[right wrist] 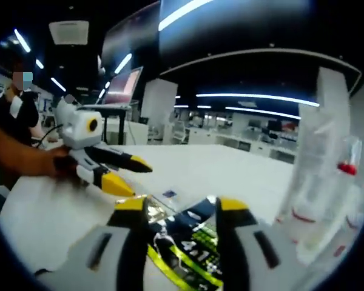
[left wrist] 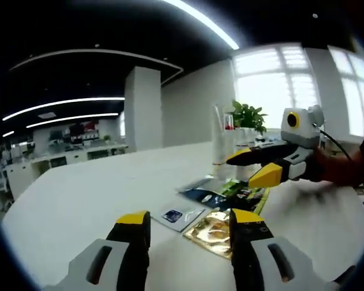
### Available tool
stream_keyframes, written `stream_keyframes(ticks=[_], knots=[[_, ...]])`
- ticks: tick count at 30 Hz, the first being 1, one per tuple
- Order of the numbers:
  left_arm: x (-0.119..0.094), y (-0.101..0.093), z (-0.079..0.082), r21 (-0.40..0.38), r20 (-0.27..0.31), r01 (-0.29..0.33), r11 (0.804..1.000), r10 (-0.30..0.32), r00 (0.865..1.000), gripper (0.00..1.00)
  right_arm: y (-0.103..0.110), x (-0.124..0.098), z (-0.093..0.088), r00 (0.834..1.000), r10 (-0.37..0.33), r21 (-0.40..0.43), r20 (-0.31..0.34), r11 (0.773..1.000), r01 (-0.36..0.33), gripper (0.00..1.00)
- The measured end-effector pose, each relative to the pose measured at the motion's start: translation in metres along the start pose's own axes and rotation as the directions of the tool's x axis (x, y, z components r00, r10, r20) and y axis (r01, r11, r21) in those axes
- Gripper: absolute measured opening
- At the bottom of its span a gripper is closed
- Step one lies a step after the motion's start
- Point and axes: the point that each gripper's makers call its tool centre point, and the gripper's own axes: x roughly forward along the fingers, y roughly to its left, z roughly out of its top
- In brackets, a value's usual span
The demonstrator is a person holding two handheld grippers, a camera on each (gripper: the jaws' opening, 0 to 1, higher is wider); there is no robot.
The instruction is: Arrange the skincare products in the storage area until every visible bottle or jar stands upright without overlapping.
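On the white table (left wrist: 73,200), flat skincare sachets lie together: a gold sachet (left wrist: 211,229), a small white sachet (left wrist: 177,216) beside it, and a dark green-printed sachet (right wrist: 191,239) beyond. The left gripper (left wrist: 189,221) hovers released near the gold sachet. The right gripper (right wrist: 176,209) hangs spread over the dark one, beside a clear upright organiser (right wrist: 324,176).
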Motion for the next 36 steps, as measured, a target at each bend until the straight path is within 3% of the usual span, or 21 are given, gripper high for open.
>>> stream_keyframes(ticks=[4, 15, 23, 36], knots=[[-0.006, -0.004, 0.001, -0.012, 0.012, -0.005, 1.000, 0.005, 1.000, 0.64, -0.003, -0.011, -0.003, 1.000, -0.013, 0.006, 0.001, 1.000, 0.013, 0.46], [-0.020, -0.018, -0.001, -0.013, 0.020, 0.005, 1.000, -0.005, 1.000, 0.71, -0.012, -0.054, -0.010, 0.996, -0.084, 0.026, 0.009, 0.996, 0.083, 0.49], [-0.032, -0.029, -0.004, -0.022, 0.021, 0.015, 1.000, -0.014, 1.000, 0.78, -0.025, -0.092, -0.016, 0.987, -0.163, 0.054, 0.013, 0.985, 0.162, 0.61], [-0.052, -0.046, -0.010, -0.038, 0.015, 0.019, 0.999, -0.019, 1.000, 0.84, -0.035, -0.143, -0.034, 0.972, -0.232, 0.078, -0.032, 0.969, 0.234, 0.68]])
